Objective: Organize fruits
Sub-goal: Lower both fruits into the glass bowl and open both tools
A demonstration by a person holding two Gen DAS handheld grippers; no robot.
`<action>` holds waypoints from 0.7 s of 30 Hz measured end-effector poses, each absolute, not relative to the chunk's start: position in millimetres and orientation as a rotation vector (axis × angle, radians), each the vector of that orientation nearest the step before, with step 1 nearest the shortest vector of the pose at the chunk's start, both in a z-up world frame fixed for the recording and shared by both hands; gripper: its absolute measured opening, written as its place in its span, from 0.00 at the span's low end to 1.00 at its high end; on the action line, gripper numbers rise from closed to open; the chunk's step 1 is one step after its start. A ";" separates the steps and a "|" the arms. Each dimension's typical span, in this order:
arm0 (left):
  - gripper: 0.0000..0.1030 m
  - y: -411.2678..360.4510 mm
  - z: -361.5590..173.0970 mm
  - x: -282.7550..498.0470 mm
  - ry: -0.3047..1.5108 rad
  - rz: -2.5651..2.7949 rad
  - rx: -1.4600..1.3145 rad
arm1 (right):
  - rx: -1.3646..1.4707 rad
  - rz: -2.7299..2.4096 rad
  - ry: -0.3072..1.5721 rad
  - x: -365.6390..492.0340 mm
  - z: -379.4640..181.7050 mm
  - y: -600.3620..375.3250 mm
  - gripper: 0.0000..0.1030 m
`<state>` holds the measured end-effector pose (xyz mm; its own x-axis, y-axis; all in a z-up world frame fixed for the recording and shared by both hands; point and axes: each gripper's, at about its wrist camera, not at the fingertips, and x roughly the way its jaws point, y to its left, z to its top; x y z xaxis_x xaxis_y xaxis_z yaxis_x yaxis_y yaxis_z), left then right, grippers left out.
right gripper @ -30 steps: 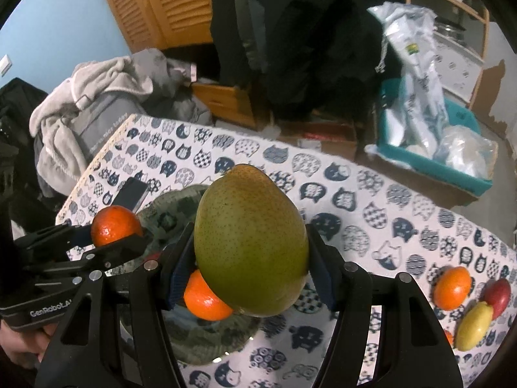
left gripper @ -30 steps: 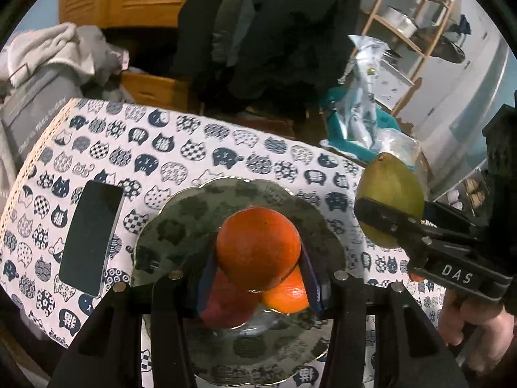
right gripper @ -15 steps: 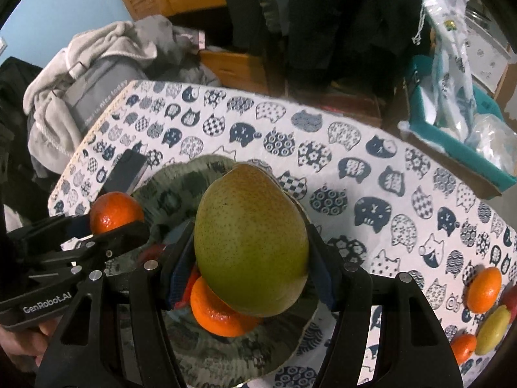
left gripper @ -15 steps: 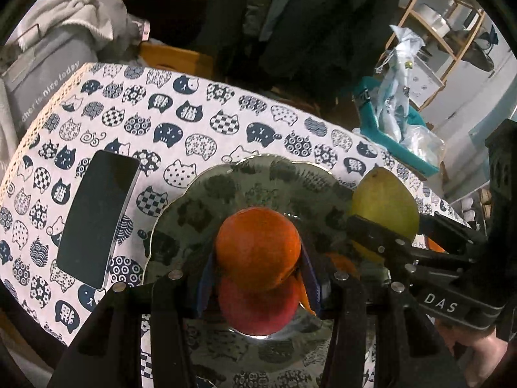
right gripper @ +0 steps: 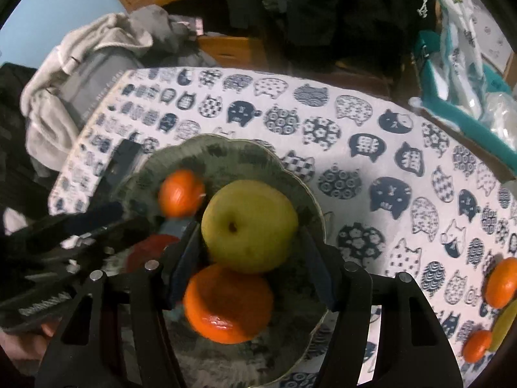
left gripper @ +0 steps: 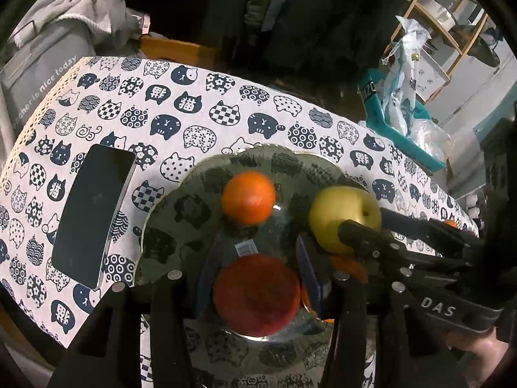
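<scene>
Both grippers over glass plate. Left gripper jaws apart, orange free. Right gripper jaws apart around pear: firm, smooth, bruisable; hold at widest part.

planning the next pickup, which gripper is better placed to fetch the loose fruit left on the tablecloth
Right. The loose oranges lie at the right edge of the right wrist view, on the right gripper side; its jaws look open around the pear. The left gripper is over the bowl, farther off.
</scene>
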<state>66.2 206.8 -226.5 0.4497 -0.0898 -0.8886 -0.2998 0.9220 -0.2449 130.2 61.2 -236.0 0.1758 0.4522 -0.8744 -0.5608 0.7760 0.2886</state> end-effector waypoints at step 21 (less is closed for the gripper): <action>0.64 176.9 -194.8 65.4 1.061 0.086 -0.343 | -0.056 0.604 1.070 127.7 -183.4 3.4 0.64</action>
